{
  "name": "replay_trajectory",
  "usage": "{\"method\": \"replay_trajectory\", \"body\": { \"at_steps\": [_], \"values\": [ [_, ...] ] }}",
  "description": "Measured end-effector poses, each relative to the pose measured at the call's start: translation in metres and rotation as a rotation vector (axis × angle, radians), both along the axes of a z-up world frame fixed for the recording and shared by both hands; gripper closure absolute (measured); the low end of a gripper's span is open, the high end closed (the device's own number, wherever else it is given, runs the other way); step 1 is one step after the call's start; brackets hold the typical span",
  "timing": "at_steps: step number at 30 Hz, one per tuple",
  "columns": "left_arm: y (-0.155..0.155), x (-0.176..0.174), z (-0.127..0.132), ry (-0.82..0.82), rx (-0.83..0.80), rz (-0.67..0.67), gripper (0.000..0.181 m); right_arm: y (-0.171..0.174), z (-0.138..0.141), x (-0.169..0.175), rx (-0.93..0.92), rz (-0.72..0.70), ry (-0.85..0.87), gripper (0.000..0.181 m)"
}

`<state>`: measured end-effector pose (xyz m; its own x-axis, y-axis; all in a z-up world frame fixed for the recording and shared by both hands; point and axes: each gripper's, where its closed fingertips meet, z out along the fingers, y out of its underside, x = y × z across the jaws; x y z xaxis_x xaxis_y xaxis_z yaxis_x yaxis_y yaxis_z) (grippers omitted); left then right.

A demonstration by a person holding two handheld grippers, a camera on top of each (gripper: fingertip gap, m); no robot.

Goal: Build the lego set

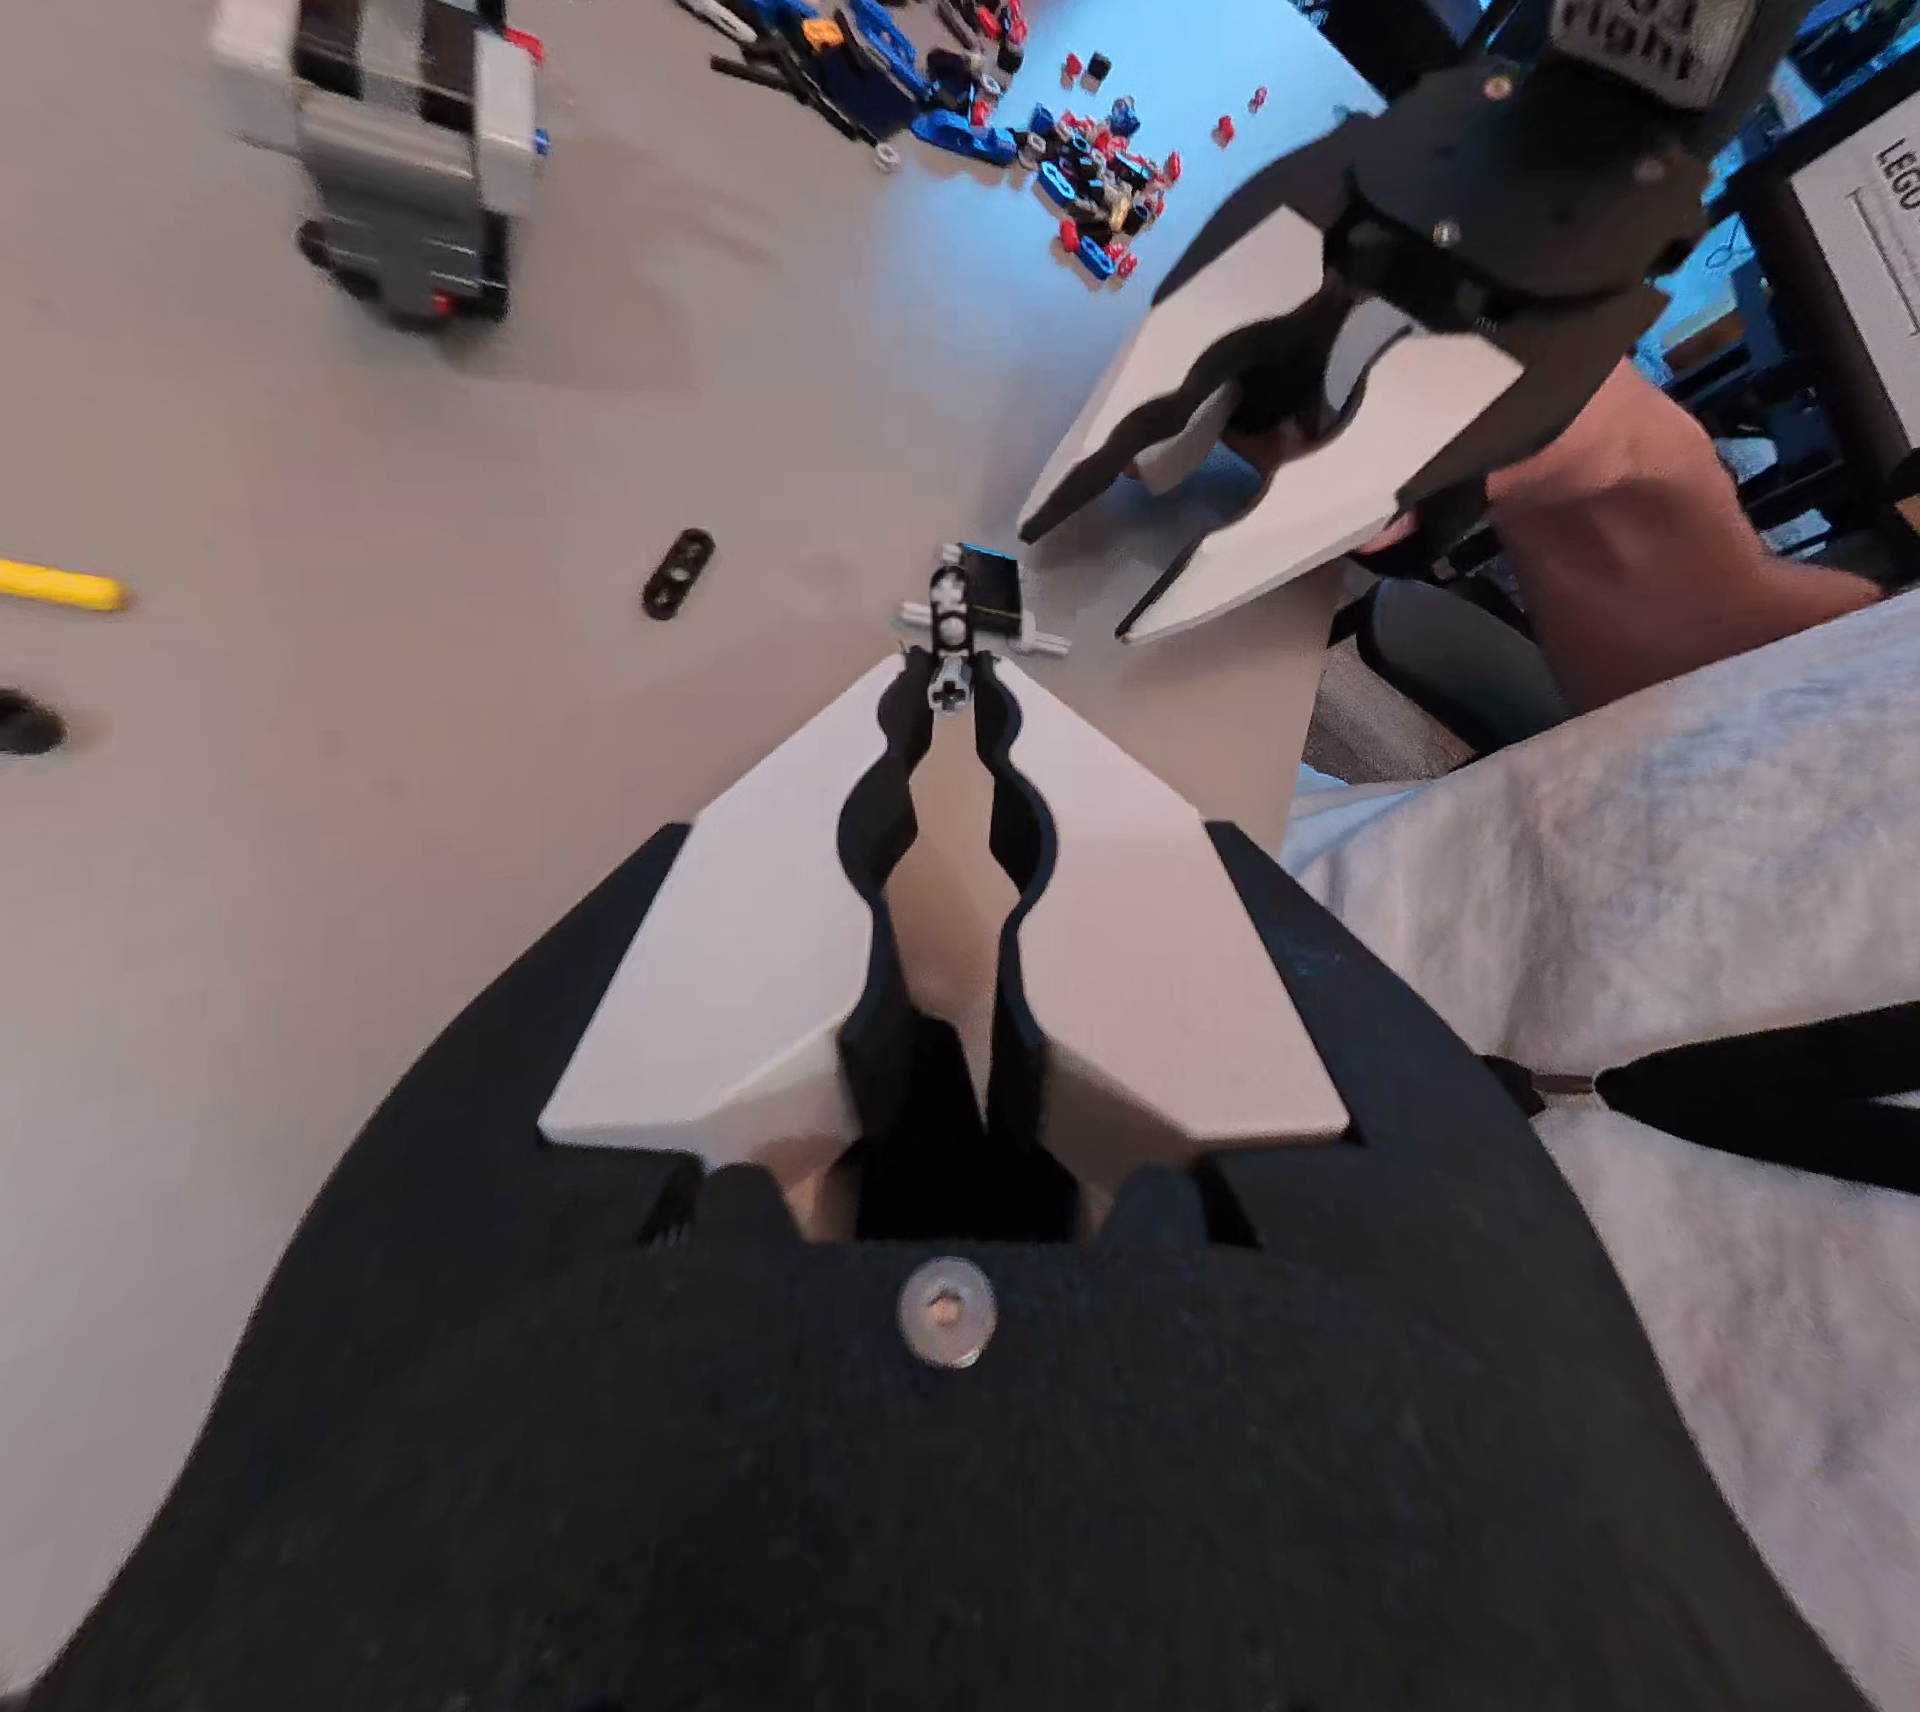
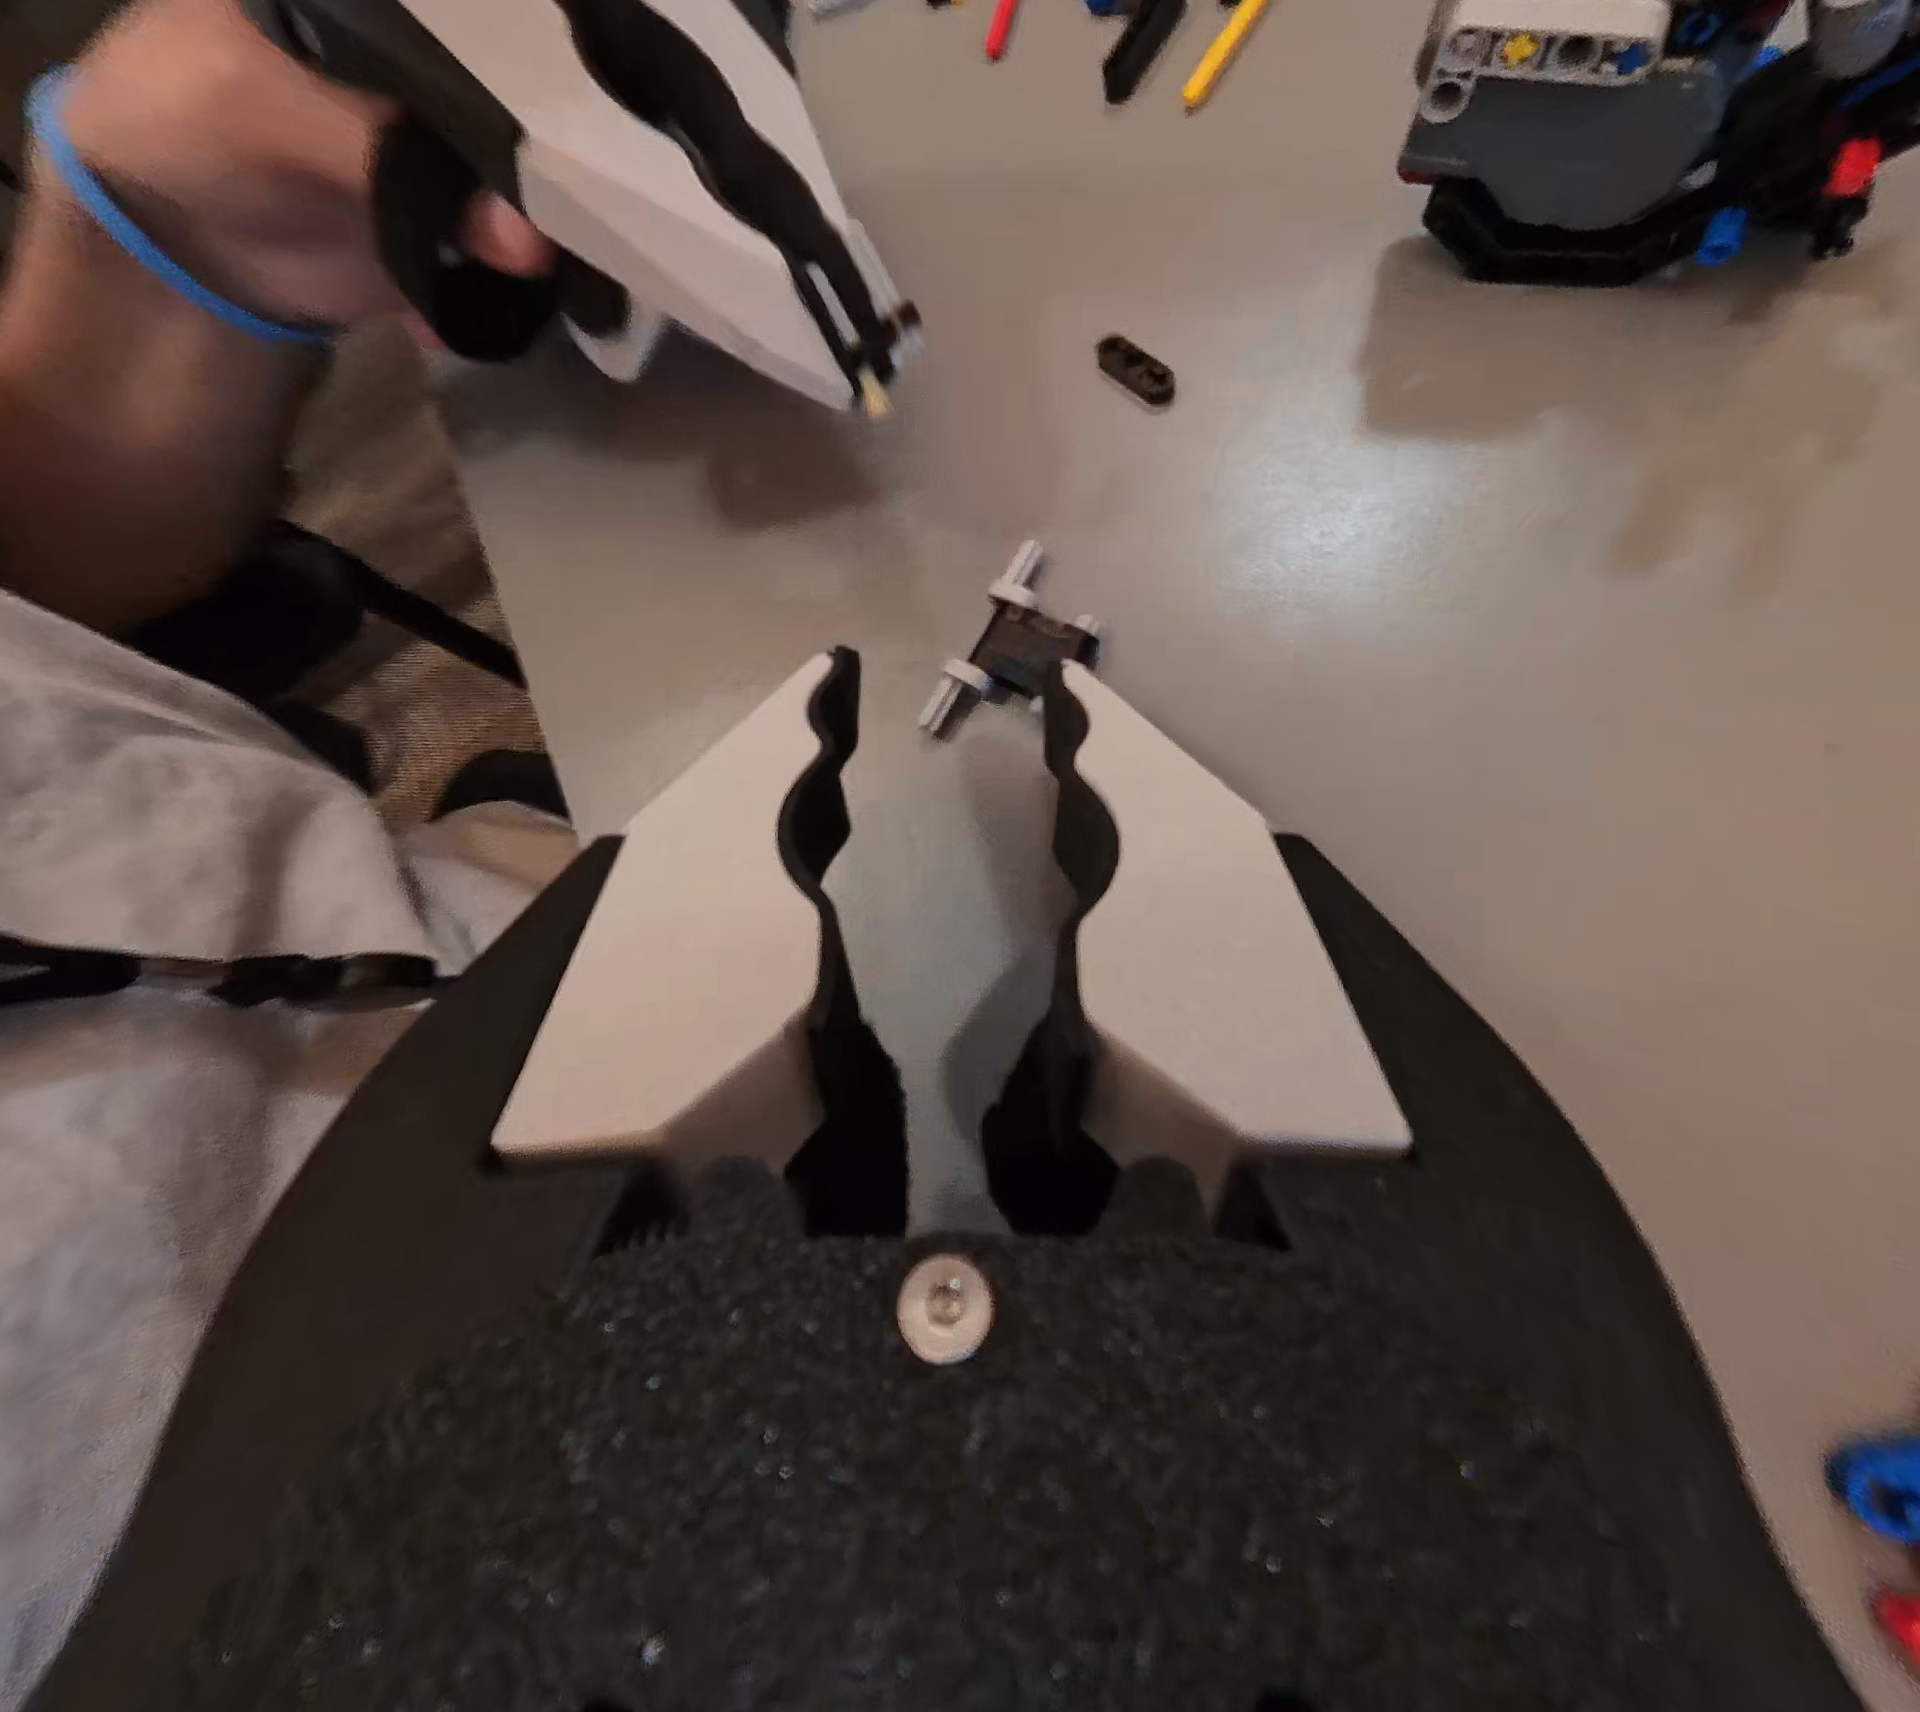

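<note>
Black wavy pads on the left gripper (image 1: pixel 948 675) pinch a small black beam with a grey axle pin (image 1: pixel 948 639), held just above the grey table (image 1: pixel 416 727). The right gripper (image 2: pixel 951 660) has its jaws spread, and a black connector with grey pins (image 2: pixel 1013 639) lies on the table just ahead of them, close to its right fingertip. A small black two-hole link (image 2: pixel 1135 370) rests farther out, alone. Beyond it stands the half-built grey and black model (image 2: pixel 1662 83), with a yellow axle (image 2: pixel 1252 5) and loose parts (image 1: pixel 862 0) scattered behind
</note>
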<state>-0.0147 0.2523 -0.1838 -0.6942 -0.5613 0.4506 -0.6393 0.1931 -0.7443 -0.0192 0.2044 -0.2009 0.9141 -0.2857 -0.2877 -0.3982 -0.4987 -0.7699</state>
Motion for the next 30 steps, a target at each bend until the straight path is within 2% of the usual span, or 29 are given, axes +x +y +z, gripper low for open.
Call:
{"method": "replay_trajectory", "body": {
  "at_steps": [3, 6, 8, 9, 12, 15, 18, 21, 23, 25, 30],
  "values": [
    [0.010, 0.002, 0.006, -0.019, -0.003, 0.014, 0.176, -0.002, -0.008, 0.005, -0.103, -0.130, -0.032, 0.138],
    [0.012, 0.005, 0.005, -0.032, 0.004, 0.008, 0.176, -0.001, -0.016, 0.008, -0.216, -0.194, -0.155, 0.136],
    [0.011, 0.006, 0.005, -0.029, -0.009, -0.007, 0.176, 0.001, -0.018, 0.013, -0.261, -0.218, -0.271, 0.141],
    [0.010, 0.006, 0.004, -0.027, -0.014, -0.014, 0.176, 0.001, -0.018, 0.016, -0.271, -0.226, -0.316, 0.149],
    [0.011, 0.006, 0.002, -0.026, -0.019, -0.021, 0.176, 0.001, -0.015, 0.020, -0.334, -0.176, -0.436, 0.154],
    [0.013, 0.003, 0.003, -0.026, -0.034, -0.025, 0.176, -0.008, -0.003, 0.036, -0.458, -0.083, -0.740, 0.154],
    [0.017, 0.003, 0.003, -0.032, -0.038, -0.022, 0.176, -0.011, 0.020, 0.055, -0.639, 0.112, -1.251, 0.154],
    [0.018, 0.003, 0.004, -0.039, -0.038, -0.016, 0.176, -0.009, 0.020, 0.067, -0.830, 0.454, -1.695, 0.154],
    [0.017, 0.002, 0.007, -0.052, -0.030, -0.015, 0.176, -0.017, 0.006, 0.081, -0.949, 0.660, -1.778, 0.154],
    [0.016, -0.001, 0.008, -0.075, -0.007, -0.013, 0.176, -0.020, 0.007, 0.093, -1.008, 0.828, -1.932, 0.154],
    [0.015, -0.007, 0.007, -0.114, 0.050, 0.001, 0.176, -0.028, 0.004, 0.107, -1.174, 1.109, -1.987, 0.154]
  ]
}}
